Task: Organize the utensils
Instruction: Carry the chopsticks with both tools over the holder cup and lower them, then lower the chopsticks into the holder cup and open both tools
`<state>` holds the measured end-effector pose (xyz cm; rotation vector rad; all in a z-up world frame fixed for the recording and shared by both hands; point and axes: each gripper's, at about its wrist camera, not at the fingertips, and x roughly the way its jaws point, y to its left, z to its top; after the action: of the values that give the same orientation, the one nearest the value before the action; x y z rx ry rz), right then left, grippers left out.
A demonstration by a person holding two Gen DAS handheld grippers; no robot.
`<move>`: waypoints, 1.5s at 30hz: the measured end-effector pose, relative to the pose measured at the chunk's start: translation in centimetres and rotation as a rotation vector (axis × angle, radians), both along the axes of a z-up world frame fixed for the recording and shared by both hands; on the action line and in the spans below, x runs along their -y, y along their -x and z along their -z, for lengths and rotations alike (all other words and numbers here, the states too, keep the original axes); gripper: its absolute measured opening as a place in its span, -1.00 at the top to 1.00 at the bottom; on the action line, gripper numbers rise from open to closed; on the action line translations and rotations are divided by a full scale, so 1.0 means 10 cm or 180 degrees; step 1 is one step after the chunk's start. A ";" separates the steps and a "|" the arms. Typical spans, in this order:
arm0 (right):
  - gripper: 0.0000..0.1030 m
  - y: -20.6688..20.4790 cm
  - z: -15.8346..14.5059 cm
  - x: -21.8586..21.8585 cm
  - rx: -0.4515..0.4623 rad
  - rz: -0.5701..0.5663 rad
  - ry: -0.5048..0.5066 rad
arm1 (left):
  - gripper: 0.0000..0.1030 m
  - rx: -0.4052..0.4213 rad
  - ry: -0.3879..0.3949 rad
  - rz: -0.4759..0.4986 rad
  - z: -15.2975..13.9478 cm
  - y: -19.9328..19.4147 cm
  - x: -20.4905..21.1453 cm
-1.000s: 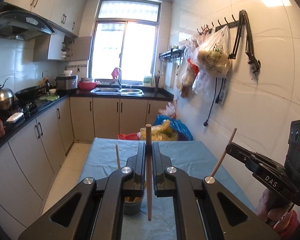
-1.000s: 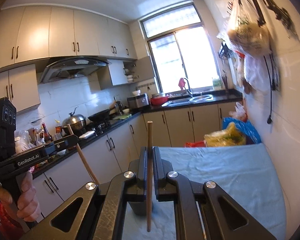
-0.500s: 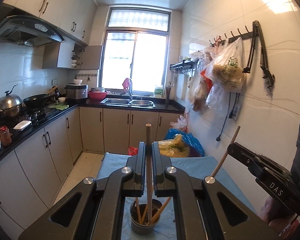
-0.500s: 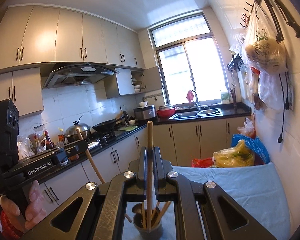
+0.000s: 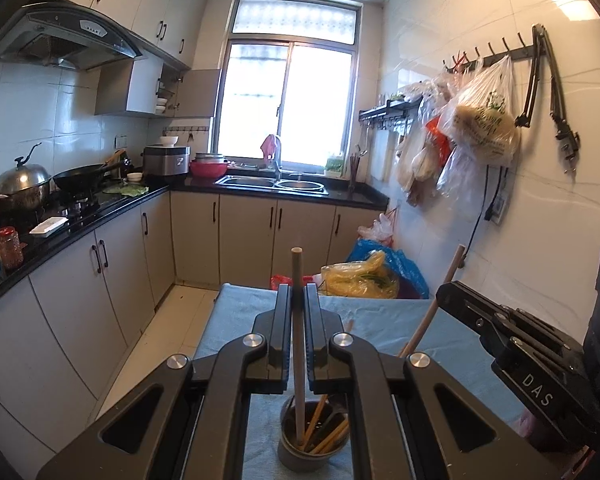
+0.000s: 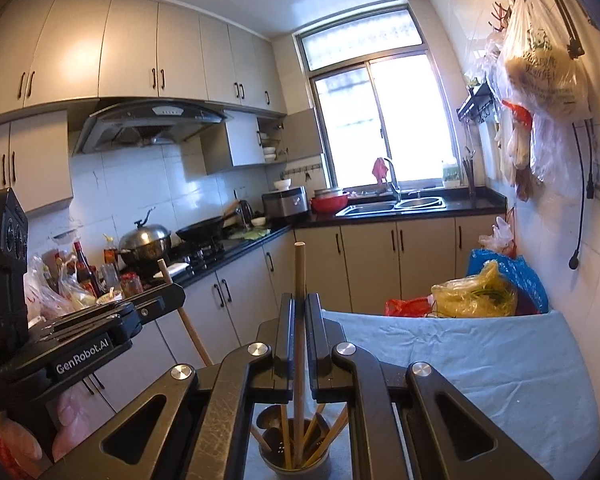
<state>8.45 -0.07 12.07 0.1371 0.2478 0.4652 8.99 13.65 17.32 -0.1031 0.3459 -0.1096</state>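
My left gripper (image 5: 298, 300) is shut on a wooden chopstick (image 5: 297, 272) held upright, its lower end inside a dark round utensil holder (image 5: 312, 450) that holds several chopsticks. My right gripper (image 6: 299, 308) is shut on another wooden chopstick (image 6: 299, 268), also upright, its lower end in the same holder (image 6: 296, 452). The holder stands on a table with a blue cloth (image 6: 480, 360). The right gripper shows at the right of the left wrist view (image 5: 512, 340), and the left gripper at the left of the right wrist view (image 6: 100, 332).
A tiled wall with hanging plastic bags (image 5: 480, 128) runs along the table's right side. Kitchen cabinets and a black counter (image 5: 80, 224) with a stove and pots lie to the left. Bags (image 6: 476, 296) are piled beyond the table's far end.
Both grippers have tilted up and lowered. The chopstick ends now sit inside the holder, which has come into view below the jaws.
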 end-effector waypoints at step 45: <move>0.89 -0.37 0.78 -0.33 -0.0526 -0.0066 0.0494 | 0.88 -0.0480 -0.0018 -0.0016 0.78 -0.18 -0.04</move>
<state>12.15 3.23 4.32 0.0210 0.4466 0.4538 10.77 14.03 9.50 -0.1070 0.4963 -0.0962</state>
